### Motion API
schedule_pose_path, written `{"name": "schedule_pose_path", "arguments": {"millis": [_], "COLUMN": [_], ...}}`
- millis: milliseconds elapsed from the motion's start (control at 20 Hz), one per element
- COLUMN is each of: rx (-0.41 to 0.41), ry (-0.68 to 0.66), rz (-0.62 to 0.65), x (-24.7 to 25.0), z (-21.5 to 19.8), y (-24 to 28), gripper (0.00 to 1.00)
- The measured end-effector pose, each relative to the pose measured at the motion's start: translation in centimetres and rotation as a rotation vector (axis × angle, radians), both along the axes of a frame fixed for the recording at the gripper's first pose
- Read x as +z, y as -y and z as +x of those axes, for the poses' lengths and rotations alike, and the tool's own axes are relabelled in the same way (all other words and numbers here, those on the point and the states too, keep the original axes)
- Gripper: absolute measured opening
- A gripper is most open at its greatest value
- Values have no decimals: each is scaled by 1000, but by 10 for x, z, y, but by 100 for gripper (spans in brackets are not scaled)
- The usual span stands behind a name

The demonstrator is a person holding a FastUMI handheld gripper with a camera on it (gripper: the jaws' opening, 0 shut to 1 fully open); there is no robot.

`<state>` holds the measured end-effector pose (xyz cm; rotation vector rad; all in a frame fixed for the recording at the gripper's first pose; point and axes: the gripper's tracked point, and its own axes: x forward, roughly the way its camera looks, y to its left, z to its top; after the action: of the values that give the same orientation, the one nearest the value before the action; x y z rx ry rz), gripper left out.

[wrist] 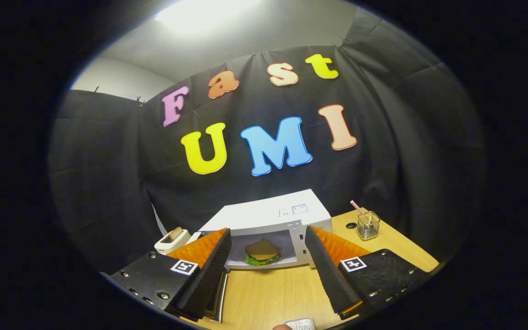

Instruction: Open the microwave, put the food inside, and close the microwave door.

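Item: microwave (277, 219), white, standing on a wooden table (273, 293) against the black cloth booth wall. Its door is open, swung out toward the left finger's side and largely hidden behind that finger. A small label with a blue band sits on its top panel; the writing on it is too small to make out. The control panel runs down the right side of the cavity.

Item: food, a sandwich (262, 253) with a brown bread top and green leaf at the edge, lying inside the microwave cavity, beyond the fingertips and between them in line of sight.

Item: toaster (172, 240), cream-coloured, with a slice in its slot, left of the microwave.

Item: wire-mesh holder (368, 225) holding a pink straw, right of the microwave, near a round dark hole in the tabletop.

Item: small pale device (299, 324), at the table's near edge, partly cut off.

Item: gripper (267, 247), held level above the table, pointing at the open cavity. Fingers spread wide apart, grasping nothing; each carries a square black-and-white marker tag.
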<state>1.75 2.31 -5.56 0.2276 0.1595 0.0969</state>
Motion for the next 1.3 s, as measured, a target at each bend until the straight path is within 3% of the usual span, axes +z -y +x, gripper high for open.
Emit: {"name": "schedule_pose_path", "arguments": {"millis": [450, 1300], "rx": [35, 76], "ry": [70, 80], "rz": [-141, -165], "x": [-11, -7], "z": [-37, -26], "y": [-32, -47], "gripper": [97, 97]}}
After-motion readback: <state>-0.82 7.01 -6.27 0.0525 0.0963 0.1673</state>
